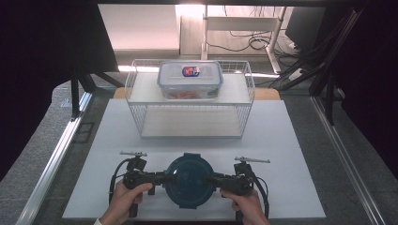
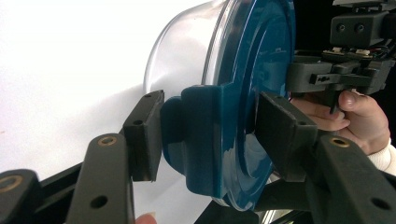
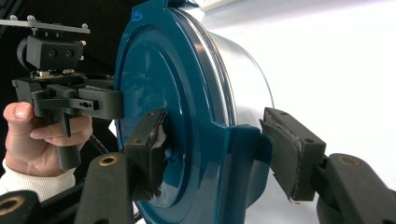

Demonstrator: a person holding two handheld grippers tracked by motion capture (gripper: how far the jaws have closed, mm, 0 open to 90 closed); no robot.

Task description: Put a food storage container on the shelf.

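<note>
Left hand-held gripper (image 1: 170, 178): your jaws sit half open around the left clip tab (image 2: 201, 135) of the round container (image 1: 190, 180); one pad touches the lid face, the other stands just beside the tab.
Right hand-held gripper (image 1: 212, 178): same on the opposite tab (image 3: 238, 163) (outer pad just off it).
Round container: teal lid, clear body, on the worktop (image 1: 291, 187) between your hands.
Farther back: a rectangular lidded box (image 1: 190, 79) on a wire rack (image 1: 244, 112).
</note>
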